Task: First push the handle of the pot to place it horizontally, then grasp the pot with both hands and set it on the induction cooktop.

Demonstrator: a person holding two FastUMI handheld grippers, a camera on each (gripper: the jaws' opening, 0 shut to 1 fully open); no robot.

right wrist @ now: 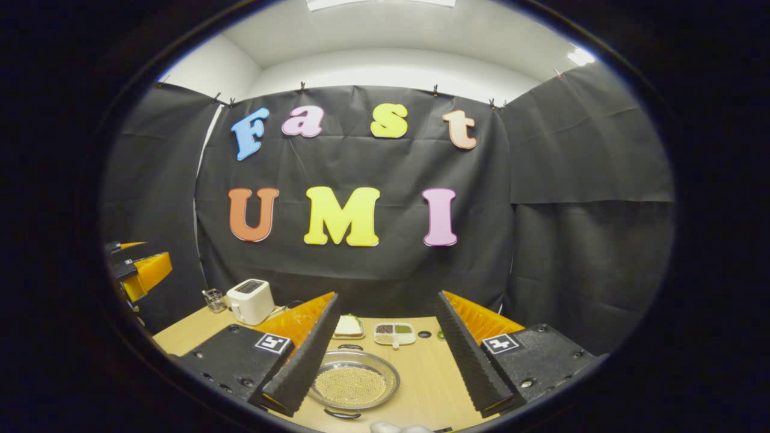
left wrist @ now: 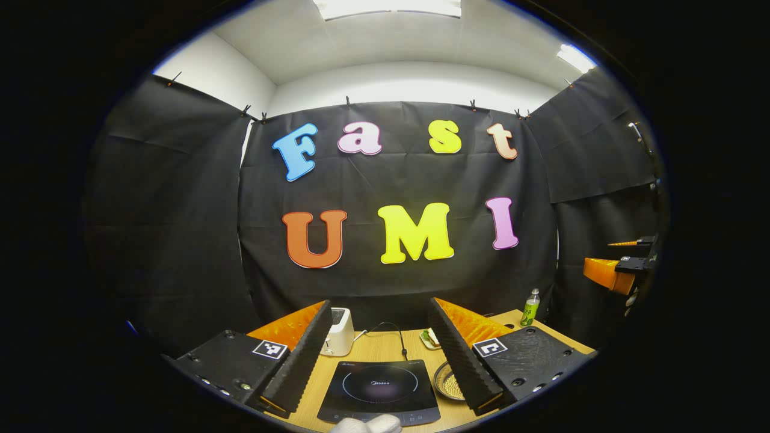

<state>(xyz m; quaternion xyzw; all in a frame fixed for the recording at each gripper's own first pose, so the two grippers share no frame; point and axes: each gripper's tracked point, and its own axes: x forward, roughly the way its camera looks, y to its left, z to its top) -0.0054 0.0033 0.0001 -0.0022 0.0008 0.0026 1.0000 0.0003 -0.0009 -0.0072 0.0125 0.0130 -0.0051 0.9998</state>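
My left gripper hangs wide open above the near table edge, its ribbed black pads with orange backs holding nothing. Between them, closest to me, lies the cooktop, a flat glossy black slab with a ring marked on it. Just right of it I see the pot, partly hidden behind my right-hand finger. Farther back stand a white toaster with a black cord beside it, a small plate of food, and a green bottle at the far right corner.

My right gripper is also spread wide and empty. Below it sits the pot, a shallow round metal pan full of pale grains, with a dark loop handle at its near rim and another at the far rim. Beyond it on the pale wood are a plate, a white divided tray and, off left, the toaster and a wire holder.
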